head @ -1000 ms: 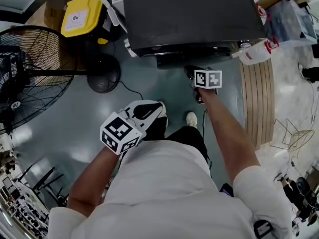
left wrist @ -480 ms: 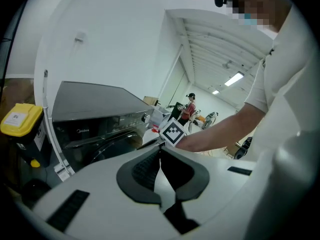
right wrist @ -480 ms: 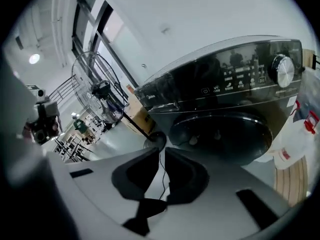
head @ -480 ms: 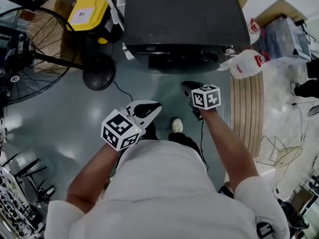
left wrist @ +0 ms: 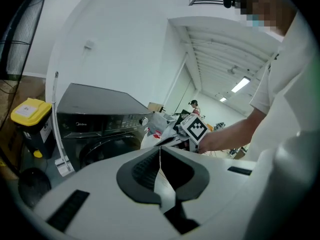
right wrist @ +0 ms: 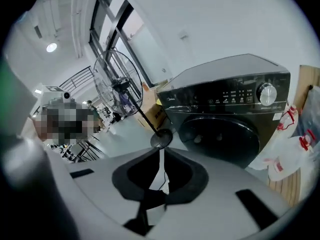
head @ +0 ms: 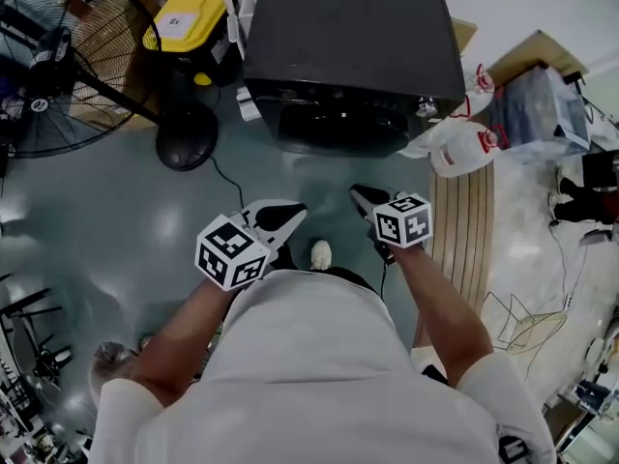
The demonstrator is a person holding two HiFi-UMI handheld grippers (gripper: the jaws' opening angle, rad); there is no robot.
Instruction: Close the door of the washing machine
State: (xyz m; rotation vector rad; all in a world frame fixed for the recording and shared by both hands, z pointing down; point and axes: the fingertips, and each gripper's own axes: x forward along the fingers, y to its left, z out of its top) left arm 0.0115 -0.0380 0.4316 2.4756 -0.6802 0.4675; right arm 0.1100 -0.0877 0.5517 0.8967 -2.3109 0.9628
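Black boxy washing machine (head: 353, 37) upper centre, round door (right wrist: 220, 136) flush shut. Glossy floor (head: 126, 230) open before it. Left gripper (left wrist: 159, 149) fingers together, empty; right gripper (right wrist: 160, 150) fingers just closing, tips meeting, empty.

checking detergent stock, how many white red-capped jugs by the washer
2. One white plastic jug with a red cap is at the black washing machine's front right corner; the other jug behind it. More may be hidden.

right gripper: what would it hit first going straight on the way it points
Right gripper likely meets the floor by the fan base, not the washing machine; depth unclear. Its jaws, just closing, hold nothing.
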